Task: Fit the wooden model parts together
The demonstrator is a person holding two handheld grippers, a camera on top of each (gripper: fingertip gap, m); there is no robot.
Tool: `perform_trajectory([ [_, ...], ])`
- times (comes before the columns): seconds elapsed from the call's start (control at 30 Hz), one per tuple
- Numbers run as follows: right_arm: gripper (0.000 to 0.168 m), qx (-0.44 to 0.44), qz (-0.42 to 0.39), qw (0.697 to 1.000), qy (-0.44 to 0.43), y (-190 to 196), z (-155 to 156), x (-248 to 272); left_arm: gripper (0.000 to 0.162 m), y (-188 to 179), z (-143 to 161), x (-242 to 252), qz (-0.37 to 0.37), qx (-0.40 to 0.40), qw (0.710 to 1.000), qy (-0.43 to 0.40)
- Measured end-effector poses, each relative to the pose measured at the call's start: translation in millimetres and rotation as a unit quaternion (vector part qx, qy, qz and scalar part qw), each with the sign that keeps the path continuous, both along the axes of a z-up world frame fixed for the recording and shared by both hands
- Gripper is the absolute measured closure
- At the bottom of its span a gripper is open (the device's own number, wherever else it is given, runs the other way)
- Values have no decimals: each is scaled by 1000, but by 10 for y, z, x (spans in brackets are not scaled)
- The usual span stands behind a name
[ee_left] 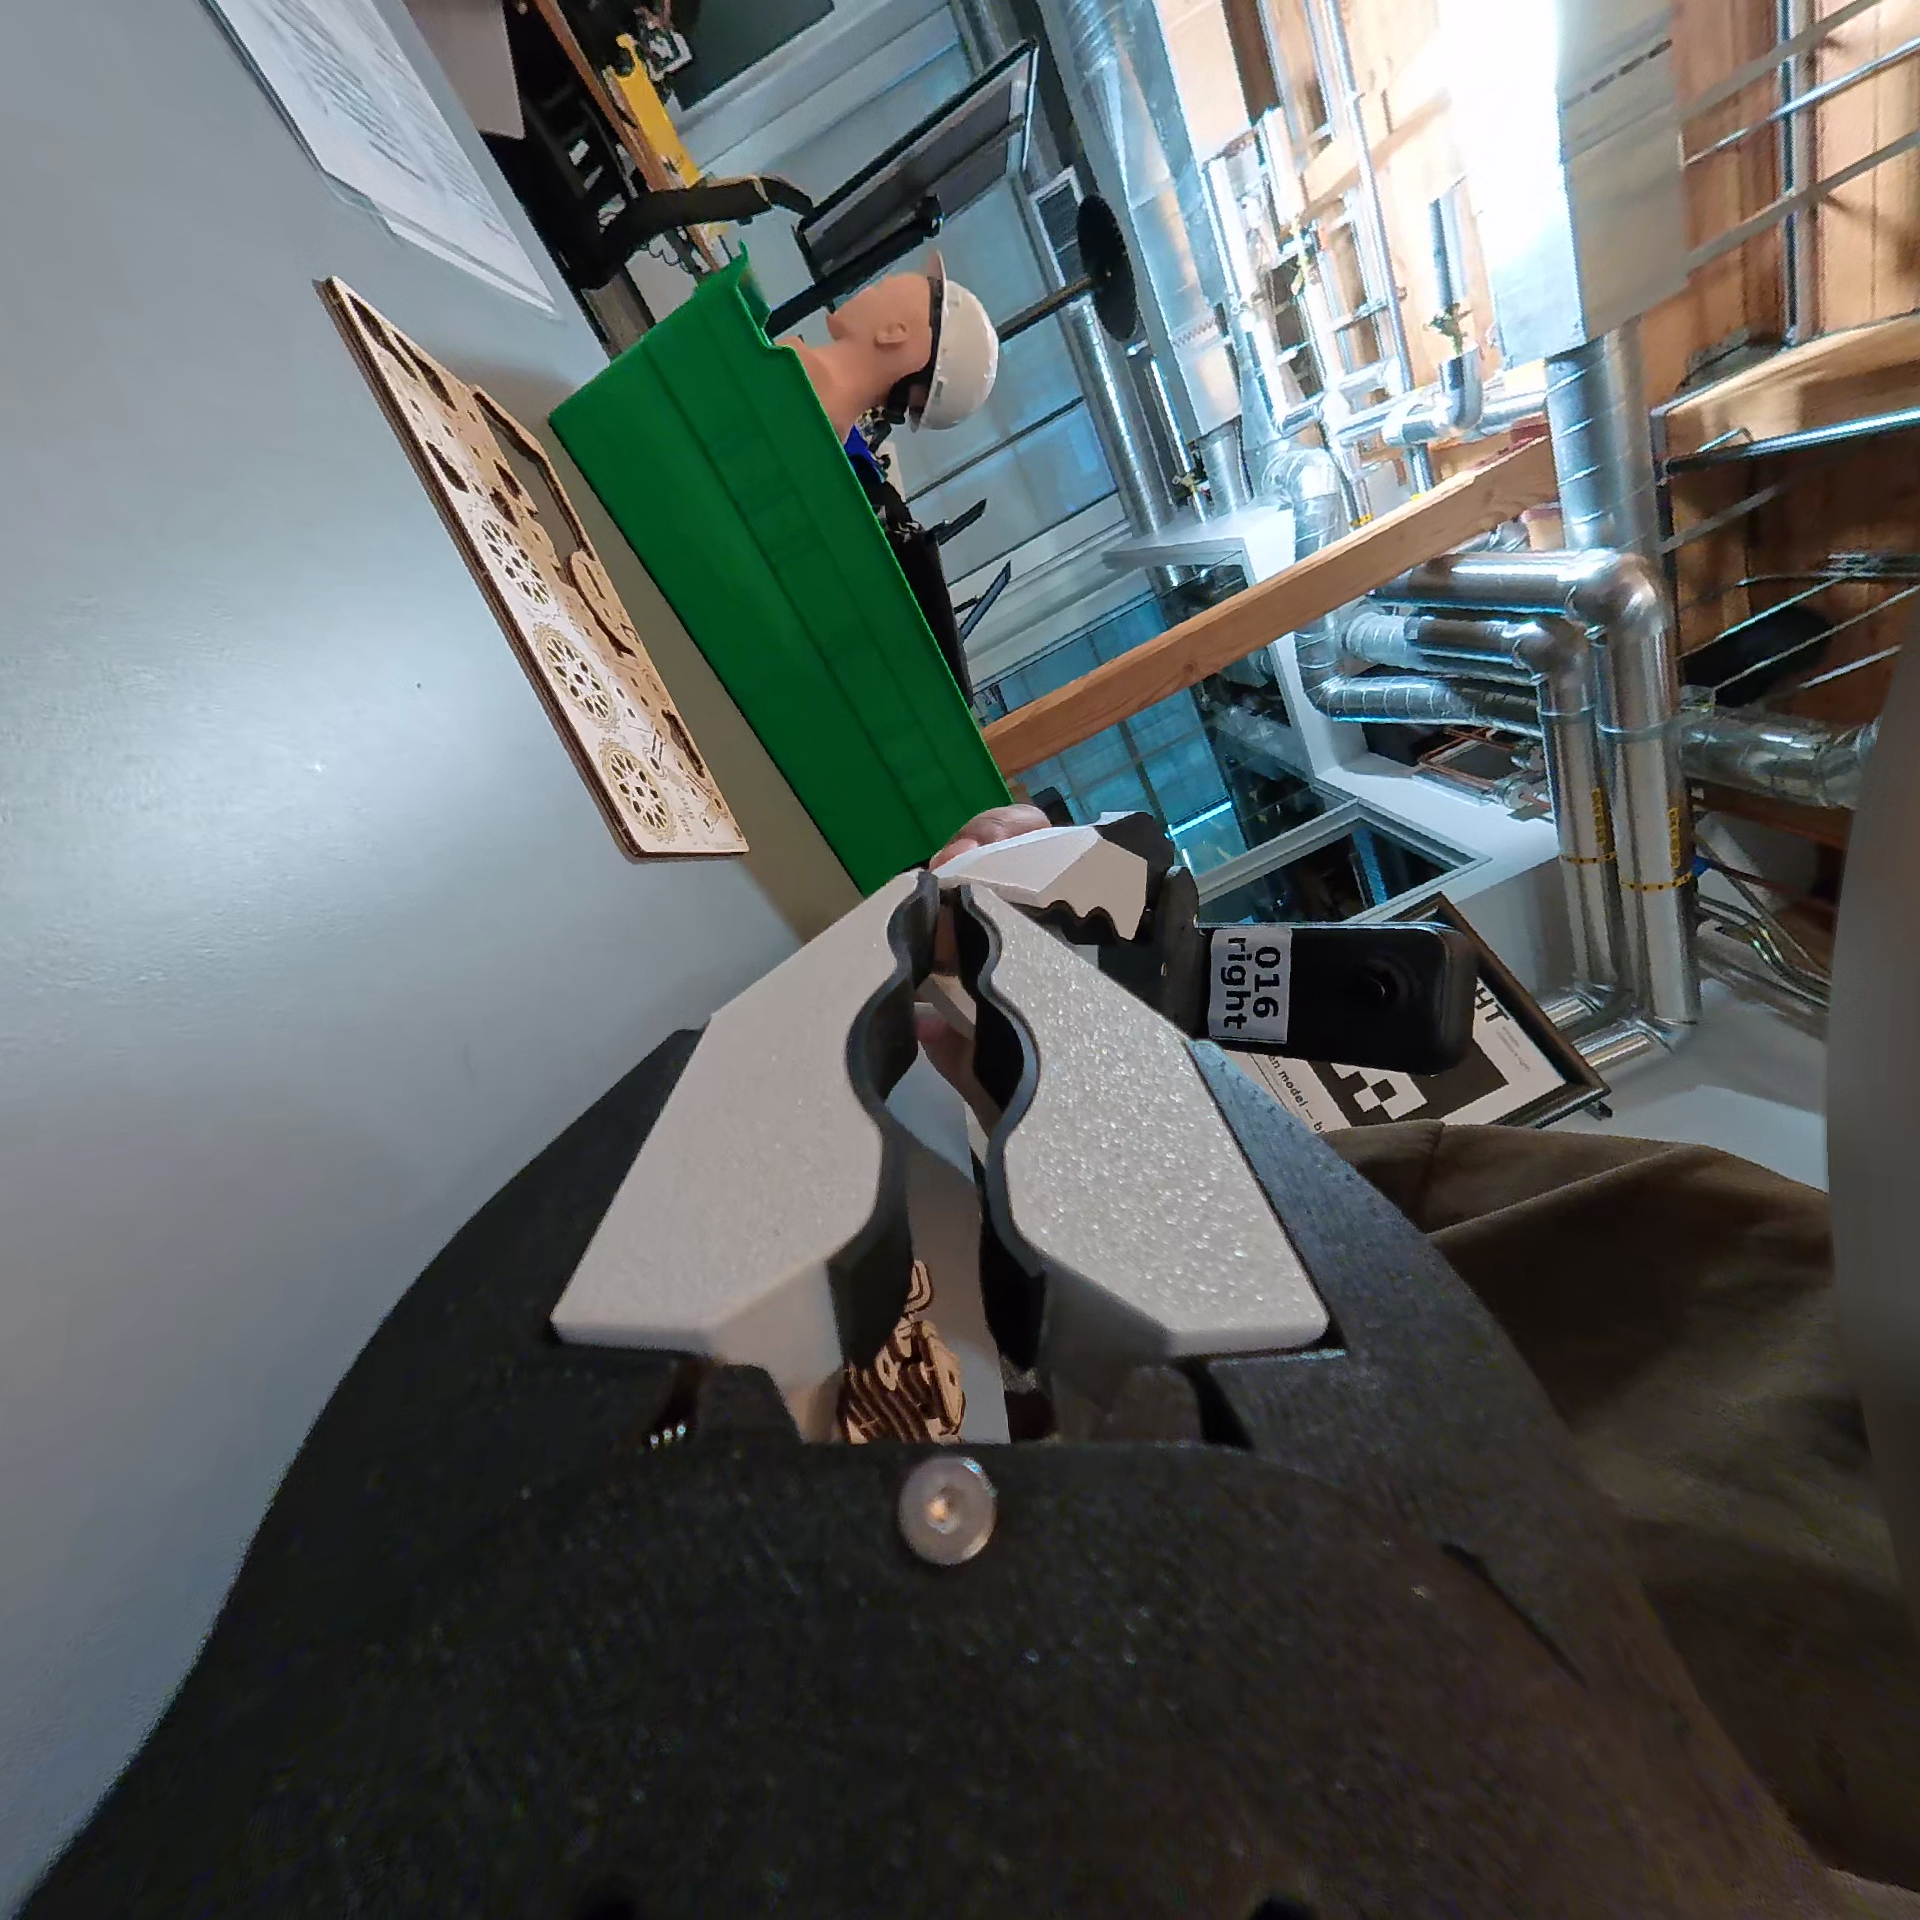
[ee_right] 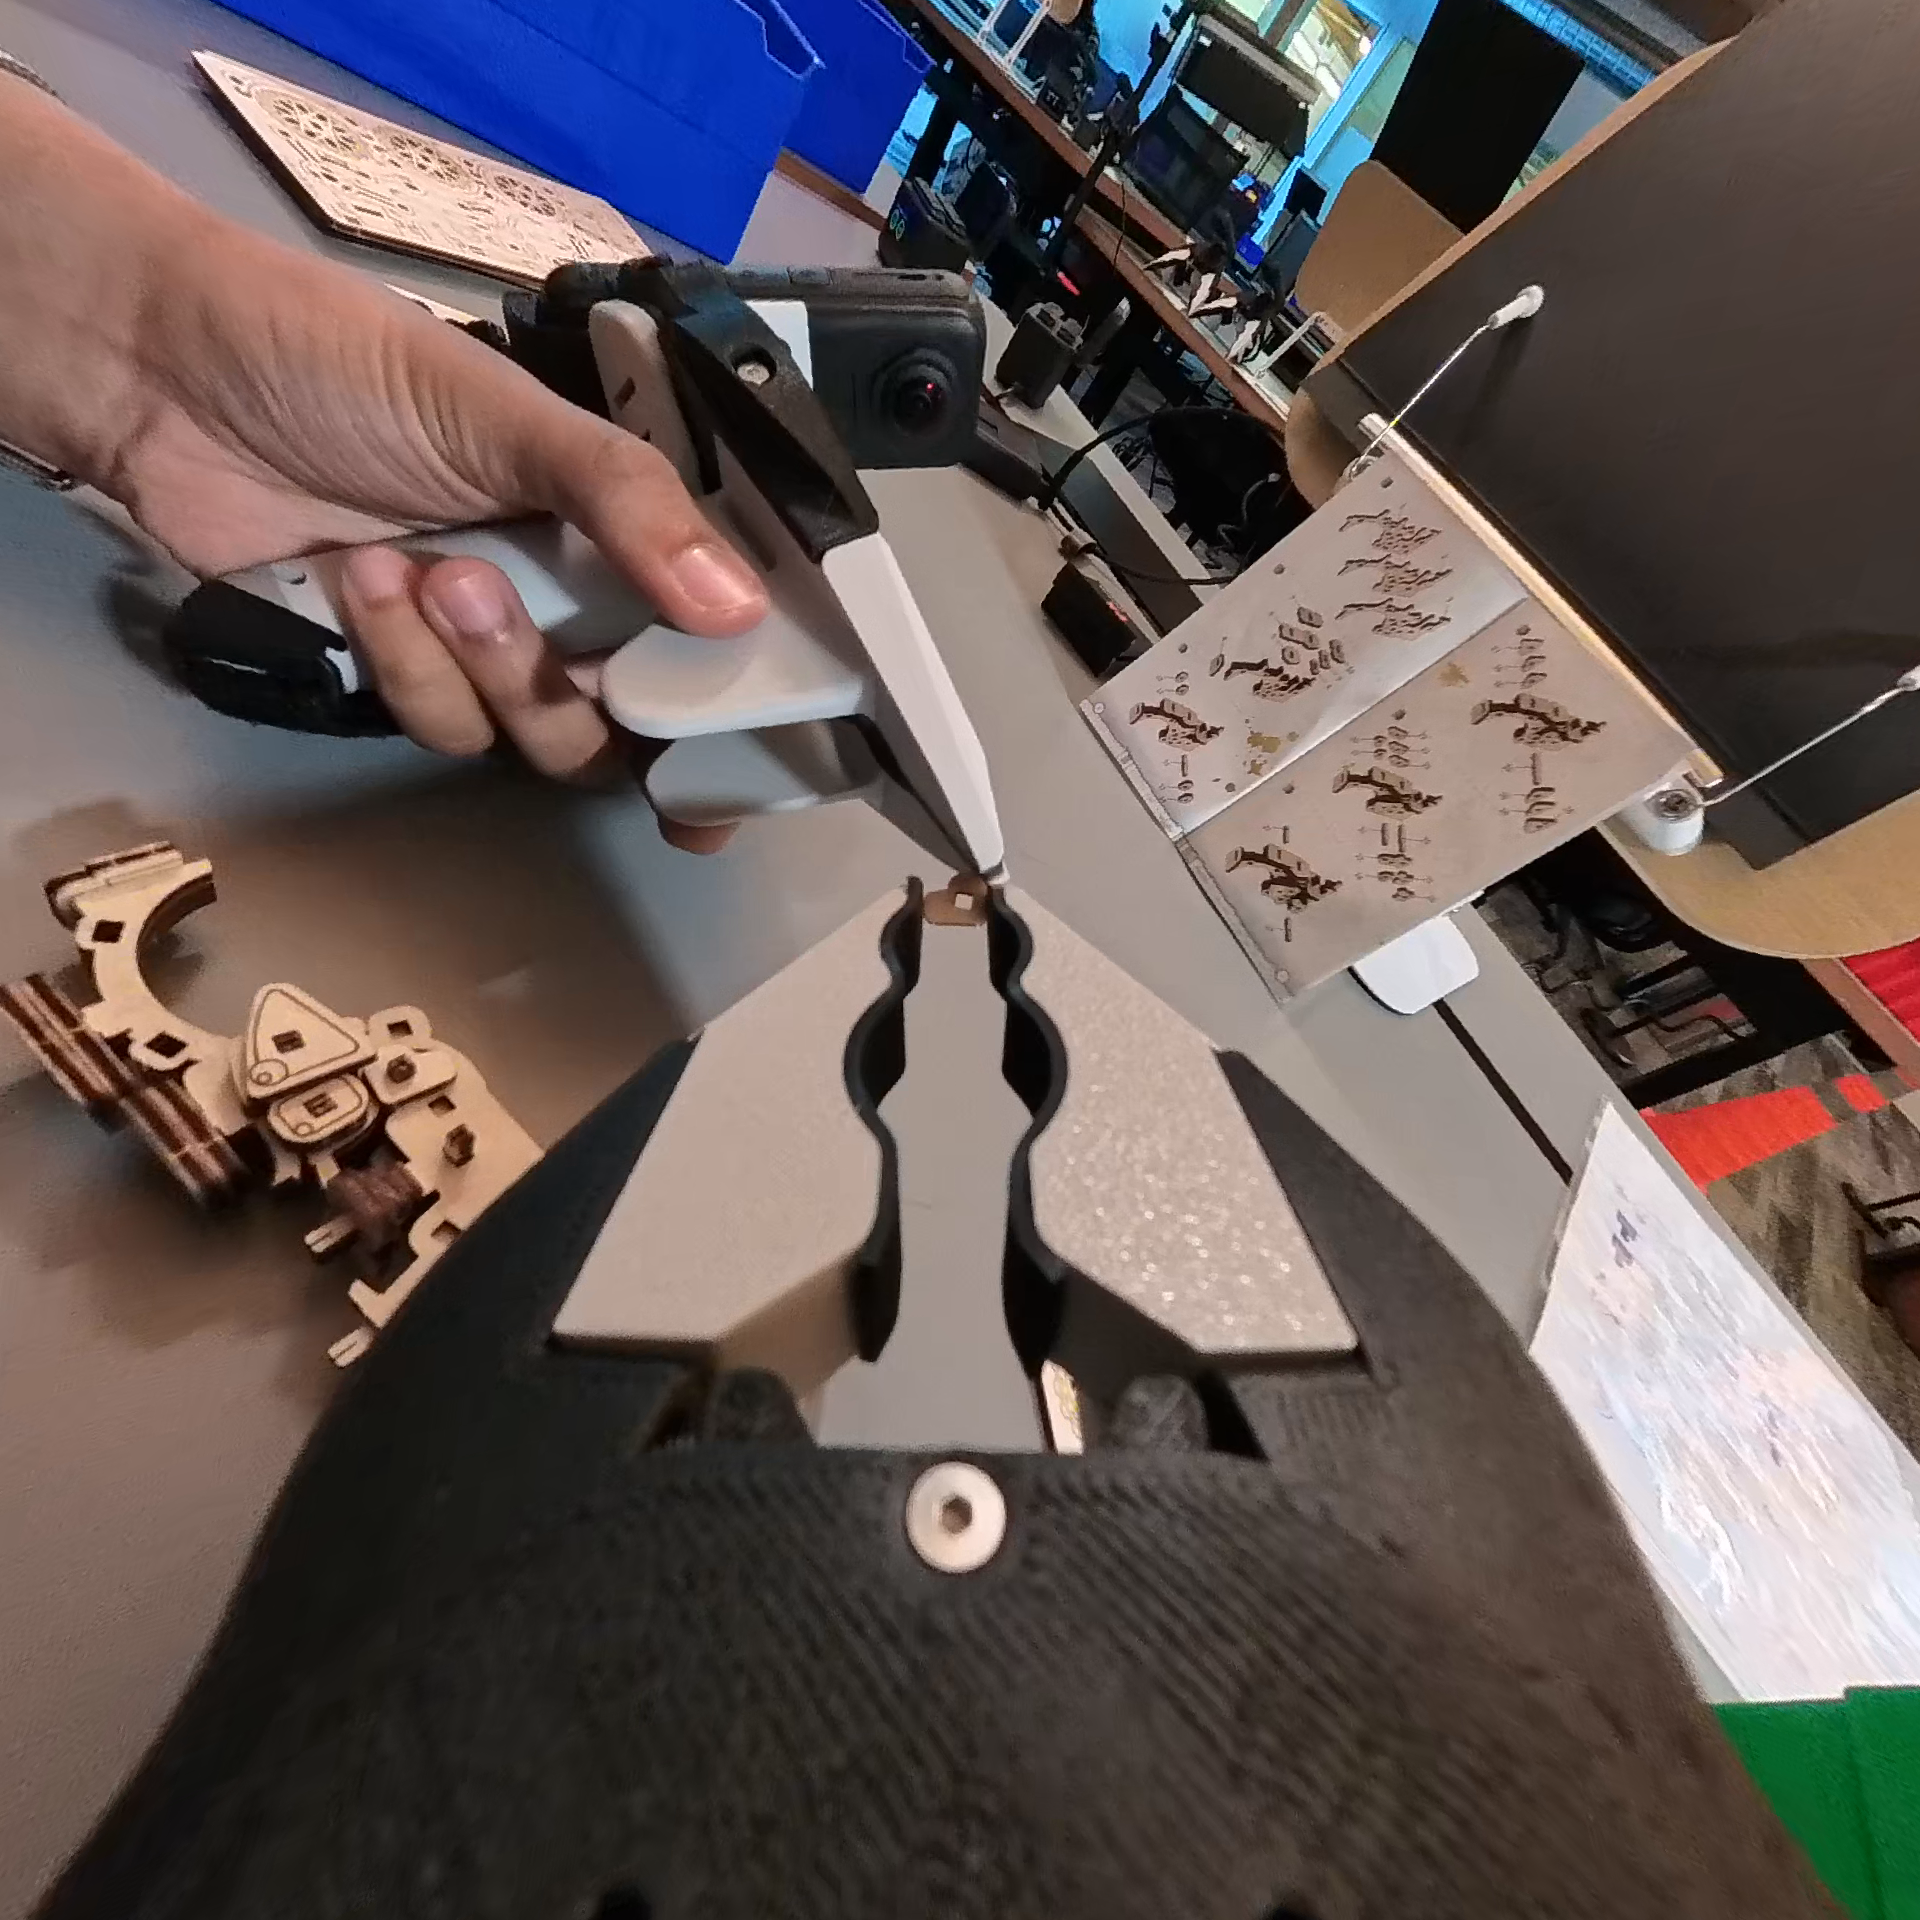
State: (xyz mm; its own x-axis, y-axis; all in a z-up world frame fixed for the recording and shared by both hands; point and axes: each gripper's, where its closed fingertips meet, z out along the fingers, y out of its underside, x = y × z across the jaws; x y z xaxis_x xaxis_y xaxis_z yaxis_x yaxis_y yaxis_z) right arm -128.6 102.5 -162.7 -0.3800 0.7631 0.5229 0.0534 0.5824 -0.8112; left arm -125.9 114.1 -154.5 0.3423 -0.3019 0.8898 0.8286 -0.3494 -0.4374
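My right gripper (ee_right: 956,902) is shut on a small flat wooden piece (ee_right: 958,900) with a square hole, held in the air above the grey table (ee_right: 156,1507). My left gripper (ee_left: 943,902) has its jaws nearly together. In the right wrist view it (ee_right: 992,868) shows edge-on, its tip touching the piece's upper right corner; I cannot tell whether it pinches the piece. The right gripper (ee_left: 1049,883) meets it tip to tip. The part-built wooden model (ee_right: 260,1081) lies on the table to the left; a bit of it (ee_left: 904,1382) shows under my left fingers.
A wooden parts sheet (ee_right: 416,177) lies at the back by a blue bin (ee_right: 582,94). A green bin (ee_left: 769,582) stands beside the sheet (ee_left: 530,582). An instruction sheet (ee_right: 1382,769) hangs on a stand at the right. A paper (ee_right: 1714,1455) lies near the table edge. Both grippers' tips are close together, under 4 cm apart.
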Motion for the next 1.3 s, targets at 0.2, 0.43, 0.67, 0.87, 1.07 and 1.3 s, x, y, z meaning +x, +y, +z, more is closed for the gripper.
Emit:
perform_trajectory([
  [0.2,158,-3,0,1000,5,0,27,5,157,6,-19,-13,8,-6,1000,6],
  [0.43,158,-2,1,1000,3,-5,15,3,157,14,-50,66,-9,-15,1000,25],
  [0.67,158,-7,4,1000,5,-15,29,6,161,11,-46,69,-12,-13,1000,21],
  [0.87,157,-18,9,1000,9,-23,66,22,161,-2,-18,57,-16,-5,1000,7],
  [1.07,147,-31,48,998,-17,-74,182,195,161,-30,41,-75,5,11,1000,-25],
  [1.3,152,-10,76,993,-88,-225,-20,843,161,-33,43,-107,11,13,999,-31],
])
